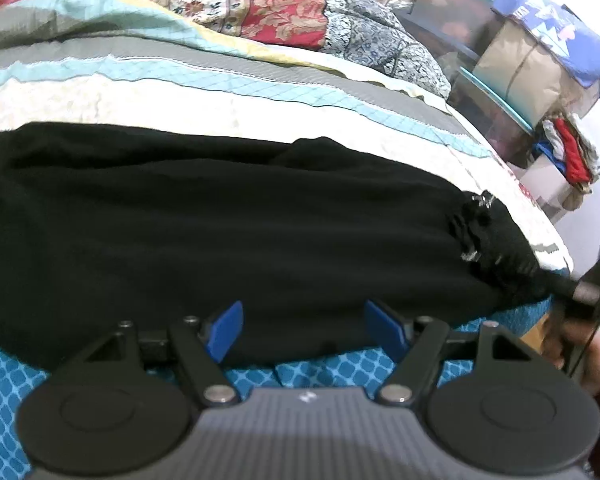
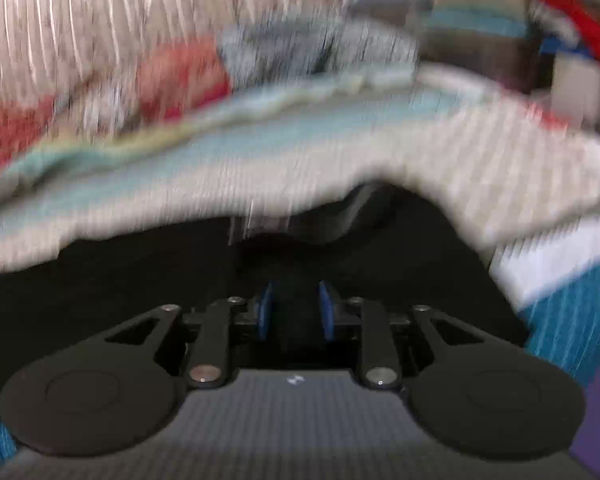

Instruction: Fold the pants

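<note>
Nearest in the left wrist view, the left gripper (image 1: 304, 330) hangs with its blue pads spread wide and nothing between them, poised just over the near edge of the pants (image 1: 220, 232); that wide stance suits a claw waiting to take a hem, in my judgement. The pants lie as a black, already doubled bundle across the bed, over the teal sheet (image 1: 4, 392) at the near edge and the striped quilt (image 1: 180, 96) beyond, flat enough that another fold looks possible. At the right edge of that view the right gripper (image 1: 592, 284) meets the gathered end of the pants, a hand (image 1: 584, 360) beneath it. In the right wrist view, which is badly blurred, the right gripper (image 2: 296, 308) has its pads drawn fairly close with black cloth around and between them; whether they actually pinch it I cannot tell. Farther off lie a floral quilt (image 1: 260, 4) and, beside the bed, stacked bins (image 1: 496, 80) with clothes.
</note>
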A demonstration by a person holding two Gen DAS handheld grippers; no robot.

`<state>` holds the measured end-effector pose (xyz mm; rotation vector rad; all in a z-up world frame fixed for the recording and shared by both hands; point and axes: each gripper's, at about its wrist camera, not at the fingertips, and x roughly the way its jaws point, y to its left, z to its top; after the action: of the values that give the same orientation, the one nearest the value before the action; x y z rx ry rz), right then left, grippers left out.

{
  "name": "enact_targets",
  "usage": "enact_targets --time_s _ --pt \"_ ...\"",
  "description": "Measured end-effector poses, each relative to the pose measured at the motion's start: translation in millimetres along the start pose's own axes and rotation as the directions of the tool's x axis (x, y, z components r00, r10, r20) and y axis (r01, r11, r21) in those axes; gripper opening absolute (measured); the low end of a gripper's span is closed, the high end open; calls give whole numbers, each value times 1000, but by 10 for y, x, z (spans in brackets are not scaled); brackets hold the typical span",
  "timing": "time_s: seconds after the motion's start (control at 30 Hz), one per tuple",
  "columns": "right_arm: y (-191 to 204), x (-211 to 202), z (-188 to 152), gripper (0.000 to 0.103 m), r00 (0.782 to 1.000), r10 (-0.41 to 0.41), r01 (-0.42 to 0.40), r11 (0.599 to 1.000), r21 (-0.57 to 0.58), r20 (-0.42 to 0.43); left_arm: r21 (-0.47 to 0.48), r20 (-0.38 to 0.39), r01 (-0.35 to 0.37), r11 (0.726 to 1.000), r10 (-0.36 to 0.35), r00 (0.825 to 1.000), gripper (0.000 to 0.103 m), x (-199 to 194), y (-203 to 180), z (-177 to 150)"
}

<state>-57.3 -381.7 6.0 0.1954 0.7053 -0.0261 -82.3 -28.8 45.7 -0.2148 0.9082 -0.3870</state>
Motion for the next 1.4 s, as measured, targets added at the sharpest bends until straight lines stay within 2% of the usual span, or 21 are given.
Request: enact_targets --time_s 0.1,0.17,0.2,0.3,0.4,0.47,0.53,0.57,0.6,0.63,0.7,0.9,1.03,1.17,1.4 --pt "143 -110 63 36 999 -44 44 999 -8 19 -1 37 14 1000 -14 999 70 -123 27 -1" --pt "301 -304 108 38 995 -29 32 999 -22 98 -3 65 15 1000 -14 998 70 -220 76 -11" --pt "380 -363 117 43 993 -17 22 999 -40 121 -13 77 17 1000 -16 997 70 -273 117 -18" --pt "639 -500 76 43 985 93 -81 993 -85 148 -50 102 20 999 -14 995 70 -400 236 -40" --pt "992 -570 -68 45 979 84 -35 968 -247 187 -80 125 18 997 -8 992 70 -522 355 -89" --pt "1094 -491 -172 48 983 143 -107 957 -270 117 -104 135 15 994 -1 991 70 -589 450 -127" --pt "1074 -288 -273 56 979 202 -201 963 -180 -14 -125 138 10 992 7 990 70 -635 544 -159" --pt "1052 -99 -374 59 964 239 -252 961 -116 -120 -138 141 7 990 13 990 70 -661 597 -180" --pt "1041 3 -479 61 961 233 -248 964 -91 -147 -155 144 5 988 18 989 70 -686 654 -201" --pt "1067 -35 -503 64 968 228 -239 964 -116 -105 -173 147 4 985 22 989 70 -710 710 -218" --pt "1150 -38 -464 67 972 206 -225 958 -178 -117 -207 154 3 978 29 988 70 -764 816 -248" --pt "1167 -22 -476 70 974 199 -216 960 -180 -110 -277 188 -17 961 72 979 73 -917 1071 -289" --pt "1213 -38 -489 73 973 202 -219 960 -176 -108 -342 198 -14 940 87 976 74 -946 1243 -295" --pt "1223 -91 -530 73 974 202 -219 959 -180 -107 -397 197 9 918 76 978 74 -920 1377 -303" --pt "1251 -88 -528 78 973 203 -222 956 -192 -111 -442 182 37 896 50 982 75 -851 1509 -354"
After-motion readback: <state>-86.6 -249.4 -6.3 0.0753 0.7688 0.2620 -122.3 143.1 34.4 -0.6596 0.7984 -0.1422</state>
